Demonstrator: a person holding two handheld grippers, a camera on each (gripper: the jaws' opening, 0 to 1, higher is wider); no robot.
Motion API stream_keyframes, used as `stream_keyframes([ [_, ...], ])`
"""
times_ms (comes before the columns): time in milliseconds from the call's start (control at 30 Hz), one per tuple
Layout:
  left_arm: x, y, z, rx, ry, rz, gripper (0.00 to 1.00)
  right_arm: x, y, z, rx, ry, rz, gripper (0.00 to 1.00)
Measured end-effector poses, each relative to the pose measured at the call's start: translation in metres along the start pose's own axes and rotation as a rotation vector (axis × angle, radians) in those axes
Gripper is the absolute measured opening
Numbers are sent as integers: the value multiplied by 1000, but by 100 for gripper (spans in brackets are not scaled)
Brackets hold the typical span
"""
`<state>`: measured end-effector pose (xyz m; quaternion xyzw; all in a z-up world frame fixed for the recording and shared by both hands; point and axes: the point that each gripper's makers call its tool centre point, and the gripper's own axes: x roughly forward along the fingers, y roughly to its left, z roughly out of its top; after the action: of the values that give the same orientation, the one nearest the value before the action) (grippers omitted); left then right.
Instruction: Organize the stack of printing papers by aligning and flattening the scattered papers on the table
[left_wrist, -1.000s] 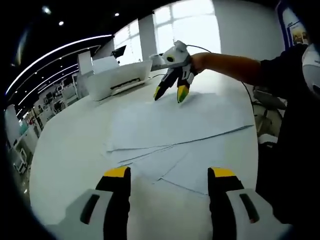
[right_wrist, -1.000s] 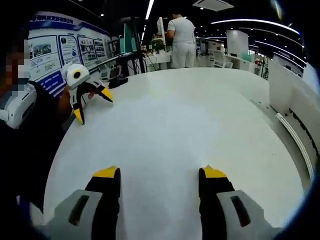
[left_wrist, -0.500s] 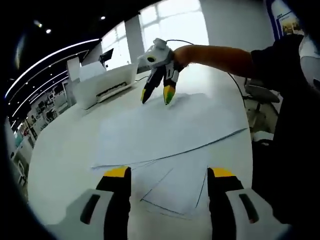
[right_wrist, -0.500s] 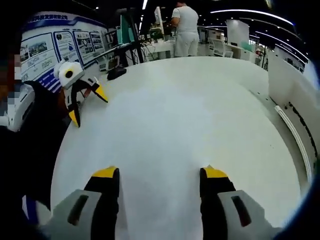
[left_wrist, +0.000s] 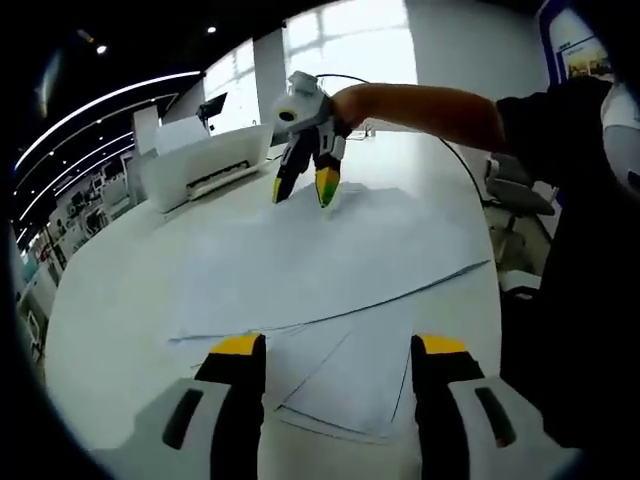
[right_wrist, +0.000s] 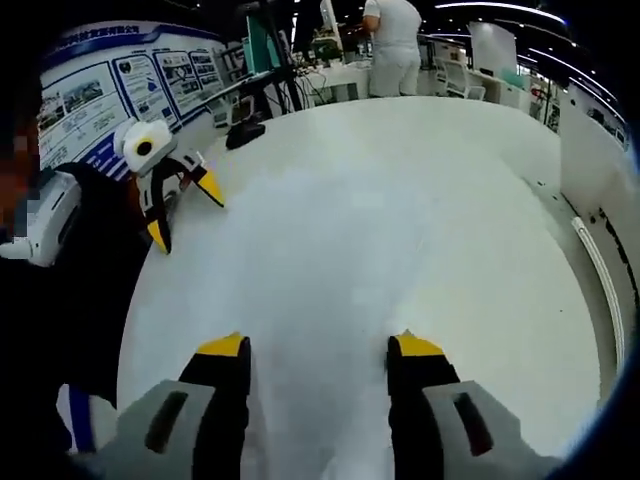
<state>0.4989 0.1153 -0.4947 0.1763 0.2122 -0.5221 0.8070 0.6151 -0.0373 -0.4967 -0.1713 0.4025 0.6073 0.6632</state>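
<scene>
White papers (left_wrist: 320, 265) lie fanned, edges askew; left tool (left_wrist: 335, 350) and right tool (right_wrist: 315, 350) hover spread apart.

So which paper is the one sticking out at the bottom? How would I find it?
Start at the white printer at the far side of the white table. Come across the big spread of papers toward the left gripper. The sheet between its yellow tips lies crooked, its corner poking out past the others.

Scattered papers (left_wrist: 330, 270) fan across table (left_wrist: 120, 290); printer (left_wrist: 200, 165) behind.
</scene>
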Motion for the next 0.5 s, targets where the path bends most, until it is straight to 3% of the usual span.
stream_keyframes([
  [67,0,0,0,-2,-2,-1,63,-1,7,1,21,-2,49,41],
  [233,0,0,0,0,-3,-2,63,1,16,10,82,-62,153,40],
  [333,0,0,0,-1,-5,-3,63,-3,25,15,129,-117,263,38],
  [500,0,1,0,-3,-4,-3,63,-3,32,12,190,-155,337,32],
])
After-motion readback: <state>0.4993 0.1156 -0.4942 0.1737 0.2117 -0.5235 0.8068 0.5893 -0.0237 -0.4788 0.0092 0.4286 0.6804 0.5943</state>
